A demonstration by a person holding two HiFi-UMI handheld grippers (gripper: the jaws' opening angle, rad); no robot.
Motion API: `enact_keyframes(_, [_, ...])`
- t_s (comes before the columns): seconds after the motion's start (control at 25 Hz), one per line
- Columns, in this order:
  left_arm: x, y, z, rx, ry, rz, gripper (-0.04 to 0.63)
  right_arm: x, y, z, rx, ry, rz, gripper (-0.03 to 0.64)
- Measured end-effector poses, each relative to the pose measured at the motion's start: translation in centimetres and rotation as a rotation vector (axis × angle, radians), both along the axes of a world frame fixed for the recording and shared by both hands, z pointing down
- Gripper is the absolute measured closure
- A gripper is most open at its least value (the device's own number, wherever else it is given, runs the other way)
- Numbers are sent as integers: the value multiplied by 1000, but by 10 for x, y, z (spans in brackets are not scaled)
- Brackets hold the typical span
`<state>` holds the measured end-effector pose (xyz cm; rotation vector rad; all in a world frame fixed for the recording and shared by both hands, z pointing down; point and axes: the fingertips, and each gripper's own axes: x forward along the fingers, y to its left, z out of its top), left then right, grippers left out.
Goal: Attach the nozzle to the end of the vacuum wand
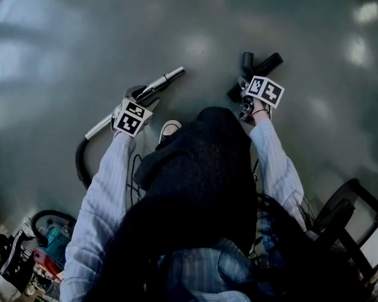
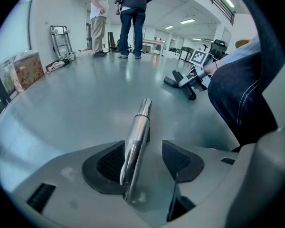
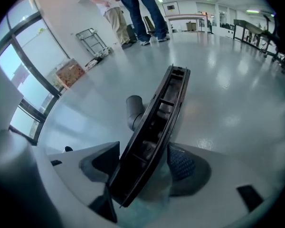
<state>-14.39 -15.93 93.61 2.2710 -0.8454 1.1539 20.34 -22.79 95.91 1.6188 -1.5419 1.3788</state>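
The silver vacuum wand (image 1: 166, 80) lies on the grey floor, with a black hose (image 1: 82, 162) at its near end. My left gripper (image 1: 143, 97) is down over it. In the left gripper view the wand (image 2: 137, 137) runs between the open jaws of the left gripper (image 2: 145, 158), close to the left pad, with a gap to the right pad. The black nozzle (image 1: 259, 63) lies on the floor to the right. My right gripper (image 1: 244, 93) is at its near end. In the right gripper view the nozzle (image 3: 156, 127) stands slanted between the open jaws of the right gripper (image 3: 142, 164).
My knee and shoe (image 1: 170, 129) rest between the two grippers. Two people (image 2: 121, 18) stand far off, near a cart (image 2: 59, 37) and cardboard boxes (image 2: 21, 68). A black frame (image 1: 353, 219) stands at lower right, and tools and clutter (image 1: 25, 250) lie at lower left.
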Motion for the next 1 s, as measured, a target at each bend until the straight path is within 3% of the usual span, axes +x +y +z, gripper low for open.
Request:
enact_keyframes(0.24, [-6, -12, 18, -32, -56, 29, 372, 3, -4, 11, -37, -41, -2, 325])
enact_keyframes(0.6, [-5, -6, 51, -43, -106, 88, 373, 0, -7, 25, -210, -29, -79, 325])
enact_keyframes(0.68, [-9, -5, 56, -37, -123, 98, 373, -1, -13, 23, -158, 22, -165, 326])
enact_keyframes(0.88, [-11, 5, 71, -99, -112, 123, 379, 1, -18, 12, -44, 349, -601, 345])
enact_keyframes(1.0, [-11, 1, 67, -119, -102, 135, 408, -17, -40, -1, 74, 341, -740, 356])
